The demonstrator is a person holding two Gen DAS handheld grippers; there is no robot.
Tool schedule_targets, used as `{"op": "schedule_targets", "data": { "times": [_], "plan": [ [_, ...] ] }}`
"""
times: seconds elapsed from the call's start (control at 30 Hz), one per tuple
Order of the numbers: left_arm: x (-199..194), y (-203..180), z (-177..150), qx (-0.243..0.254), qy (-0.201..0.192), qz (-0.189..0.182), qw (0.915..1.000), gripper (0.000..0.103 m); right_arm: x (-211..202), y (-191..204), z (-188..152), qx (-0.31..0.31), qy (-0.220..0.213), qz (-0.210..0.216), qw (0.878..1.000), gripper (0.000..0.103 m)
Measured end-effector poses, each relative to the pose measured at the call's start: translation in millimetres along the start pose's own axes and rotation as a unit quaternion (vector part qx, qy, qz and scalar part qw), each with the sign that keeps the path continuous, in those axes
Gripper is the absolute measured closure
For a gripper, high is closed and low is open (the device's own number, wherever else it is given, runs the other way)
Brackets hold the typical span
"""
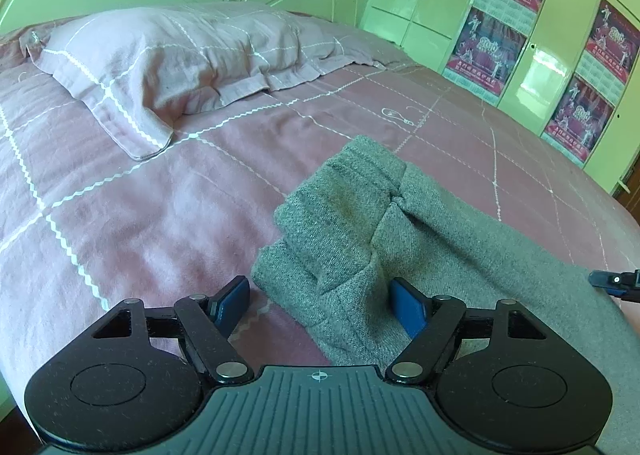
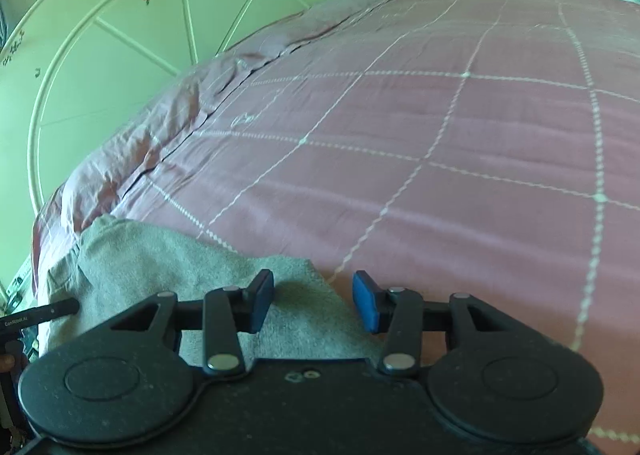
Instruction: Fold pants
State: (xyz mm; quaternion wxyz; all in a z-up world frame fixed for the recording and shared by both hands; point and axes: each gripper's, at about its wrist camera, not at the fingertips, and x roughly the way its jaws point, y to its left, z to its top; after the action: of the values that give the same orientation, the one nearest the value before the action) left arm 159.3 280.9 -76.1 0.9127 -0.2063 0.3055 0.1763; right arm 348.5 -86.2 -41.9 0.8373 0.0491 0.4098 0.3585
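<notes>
My left claw (image 1: 320, 305) hangs over the bunched end of the pants (image 1: 460, 239), its blue pads apart, with a rumpled fold of grey knit between them but not pinched, as far as I can tell. My right claw (image 2: 314, 301) is also apart, narrower, poised over the other end, where a corner of the cloth lies under the gap; nothing is clamped there either. The pants lie on the pink bed (image 1: 140, 215), near the edge closest to me, well short of the pillow (image 1: 160, 63). I judge the folding barely begun or only partly done: one end is heaped in loose pleats, the rest stretches in a single flat band, and no neat stack shows. The long axis runs between my two claws, roughly along the bed's near edge, crosswise to the way I point. Which end is the waist I cannot tell. Still left, I think: gripping both ends, smoothing, and doubling the length over.
</notes>
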Motion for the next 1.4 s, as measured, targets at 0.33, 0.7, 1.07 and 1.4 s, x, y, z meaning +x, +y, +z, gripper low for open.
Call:
{"op": "schedule_targets", "data": {
  "times": [0.33,0.7,1.07,1.4],
  "plan": [
    [-15,-3,-6,0.001,-0.035,0.004,0.9994,0.048,0,29,4,-0.102,-0.022,-0.054,0.993,0.103],
    [-48,-5,-6,0.04,-0.055,0.073,0.995,0.0,-92,11,-37,0.009,-0.123,-0.108,0.986,0.084],
    [-56,-126,-40,0.211,-0.018,-0.041,0.9765,0.0,-167,-25,-133,0.1,-0.098,-0.183,0.973,0.067],
    [-44,-124,-50,0.227,0.024,-0.036,0.9728,0.0,-282,-134,-192,0.227,-0.171,-0.32,0.904,0.075]
  ]
}}
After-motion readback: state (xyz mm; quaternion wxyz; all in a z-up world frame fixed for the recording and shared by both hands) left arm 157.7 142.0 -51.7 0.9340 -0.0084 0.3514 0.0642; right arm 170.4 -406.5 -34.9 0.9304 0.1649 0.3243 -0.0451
